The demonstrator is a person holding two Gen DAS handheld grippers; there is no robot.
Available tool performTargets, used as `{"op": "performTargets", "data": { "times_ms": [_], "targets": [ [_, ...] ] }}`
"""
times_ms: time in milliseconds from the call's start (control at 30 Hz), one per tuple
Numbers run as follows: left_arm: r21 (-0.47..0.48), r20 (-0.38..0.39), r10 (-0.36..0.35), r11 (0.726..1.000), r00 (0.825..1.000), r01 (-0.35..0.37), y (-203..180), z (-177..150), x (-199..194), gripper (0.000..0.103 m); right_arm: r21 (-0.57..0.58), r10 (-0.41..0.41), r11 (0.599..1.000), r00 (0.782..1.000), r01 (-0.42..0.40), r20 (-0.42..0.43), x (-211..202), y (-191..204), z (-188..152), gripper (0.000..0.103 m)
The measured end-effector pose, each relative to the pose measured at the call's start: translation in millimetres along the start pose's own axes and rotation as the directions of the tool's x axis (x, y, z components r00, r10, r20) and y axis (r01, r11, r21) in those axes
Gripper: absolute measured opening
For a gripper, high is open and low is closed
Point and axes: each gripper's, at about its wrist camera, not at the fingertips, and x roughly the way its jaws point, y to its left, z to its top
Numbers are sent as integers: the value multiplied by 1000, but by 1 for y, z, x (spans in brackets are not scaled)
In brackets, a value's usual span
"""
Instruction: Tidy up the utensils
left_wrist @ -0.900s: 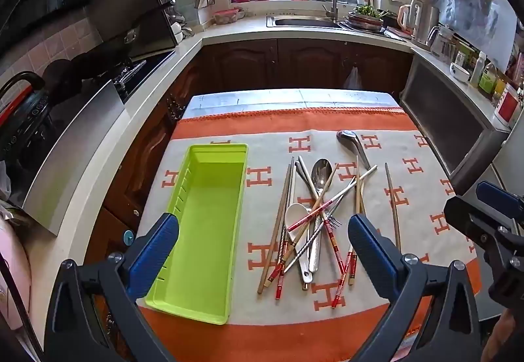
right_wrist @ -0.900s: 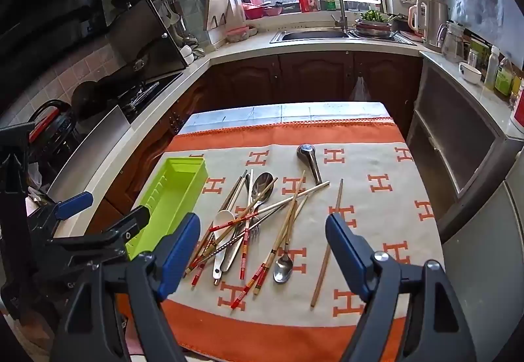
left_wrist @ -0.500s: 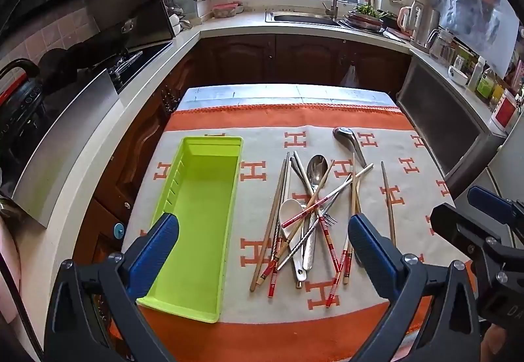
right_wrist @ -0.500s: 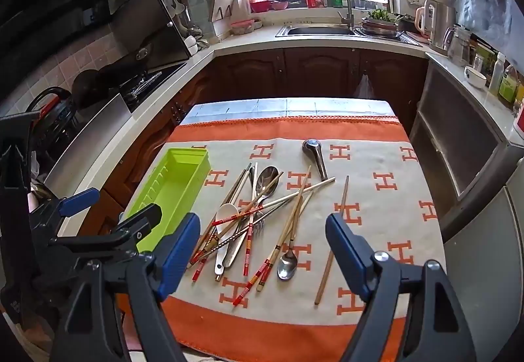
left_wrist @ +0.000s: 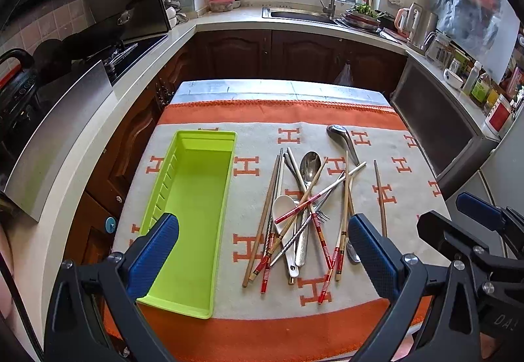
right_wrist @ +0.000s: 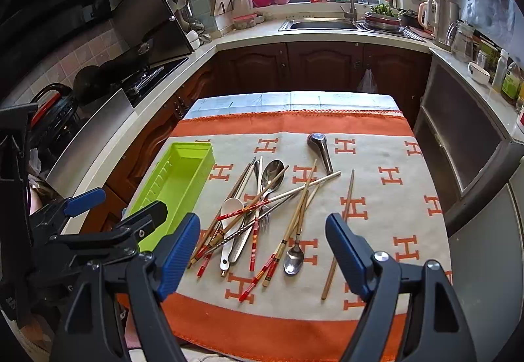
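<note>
Several utensils (left_wrist: 304, 214) are lying in a loose crossed heap on the cloth (left_wrist: 409, 178), just right of the green tray (left_wrist: 193, 214): wooden and red-banded chopsticks, steel spoons, a fork and a white ceramic spoon (left_wrist: 282, 208). Most are running lengthwise toward the far counter, parallel to the tray's long side, while a few chopsticks are slanting across the rest. One steel ladle-shaped spoon (left_wrist: 342, 141) is lying at the heap's far right corner, bowl away from the cameras, and a single wooden chopstick (left_wrist: 380, 195) is resting apart, right of the heap. The cloth is showing repeated orange "H" letters inside an orange border. The left gripper (left_wrist: 262, 250) is hovering over the tray's near end and the heap, jaws spread wide and empty; the right gripper (right_wrist: 262, 250) is hanging above the heap's near end, likewise released, gripping nothing.
</note>
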Motion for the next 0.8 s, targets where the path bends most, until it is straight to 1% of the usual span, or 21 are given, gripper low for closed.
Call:
{"op": "performTargets", "data": {
  "times_ms": [800],
  "targets": [
    [-3, 5, -3, 1000, 1000, 3, 0, 0, -1, 102, 2, 3, 1000, 1000, -3, -2, 0, -1, 0, 79]
  ]
}}
